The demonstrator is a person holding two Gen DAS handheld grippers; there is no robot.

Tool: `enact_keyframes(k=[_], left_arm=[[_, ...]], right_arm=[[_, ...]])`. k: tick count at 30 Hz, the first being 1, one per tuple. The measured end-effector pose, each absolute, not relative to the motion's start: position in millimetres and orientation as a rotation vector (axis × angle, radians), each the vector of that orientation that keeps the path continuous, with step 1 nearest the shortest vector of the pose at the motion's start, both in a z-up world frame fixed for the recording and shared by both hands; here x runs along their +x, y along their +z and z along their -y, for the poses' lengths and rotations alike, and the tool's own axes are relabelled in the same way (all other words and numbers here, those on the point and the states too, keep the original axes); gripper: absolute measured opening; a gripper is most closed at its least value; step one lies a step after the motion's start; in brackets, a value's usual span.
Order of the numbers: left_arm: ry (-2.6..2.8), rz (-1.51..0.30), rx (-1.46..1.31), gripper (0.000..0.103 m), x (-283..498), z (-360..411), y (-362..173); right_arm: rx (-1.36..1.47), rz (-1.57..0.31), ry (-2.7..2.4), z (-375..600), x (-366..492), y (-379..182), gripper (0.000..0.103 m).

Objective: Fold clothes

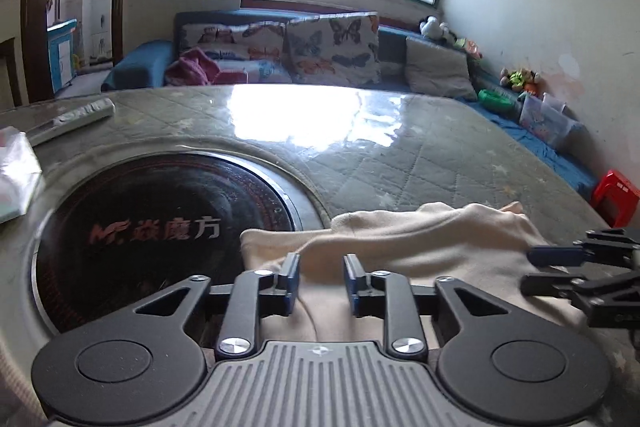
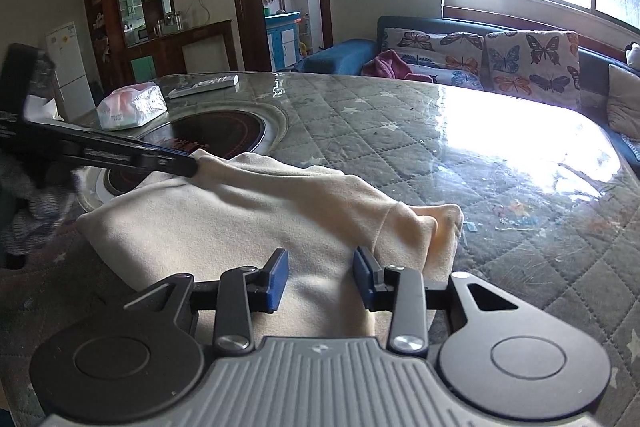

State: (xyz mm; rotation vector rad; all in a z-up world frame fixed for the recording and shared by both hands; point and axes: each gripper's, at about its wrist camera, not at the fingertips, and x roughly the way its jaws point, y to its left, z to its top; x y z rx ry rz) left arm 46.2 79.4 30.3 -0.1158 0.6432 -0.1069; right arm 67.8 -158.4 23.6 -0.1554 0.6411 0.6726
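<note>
Cream garment [image 2: 248, 223] sits bunched on the table [image 2: 460, 155] right beside the round hotplate [image 1: 160, 227], both grippers' jaws released over it, so I'd flatten it before pinching an edge.

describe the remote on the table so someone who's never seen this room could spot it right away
Start at the big round table under its quilted grey cover, then find the dark round hotplate sunk in its middle. Just beyond it, beside the soft tissue pack, lies the remote. It is the only slim, flat, pale grey bar there, unlike the puffy pack or the cream garment.
</note>
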Motion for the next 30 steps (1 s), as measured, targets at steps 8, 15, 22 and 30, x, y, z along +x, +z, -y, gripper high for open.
enact_keyframes(k=[8,15,22,30], left_arm=[[-0.080,-0.674,-0.102,0.033,1.7,-81.3,21.2],[-0.099,-0.686,-0.145,0.031,-5.9,-78.3,17.8],[-0.160,-0.699,-0.175,0.031,-14.6,-71.2,16.0],[-0.238,-0.710,-0.154,0.032,-30.1,-44.9,16.3]], right_arm=[[-0.252,-0.622,0.658,150.5,53.0,21.8,0.044],[-0.287,-0.641,0.649,152.2,45.7,22.9,0.044],[-0.297,-0.655,0.630,167.5,32.8,25.8,0.044],[-0.274,-0.669,0.575,197.0,6.0,28.1,0.044]])
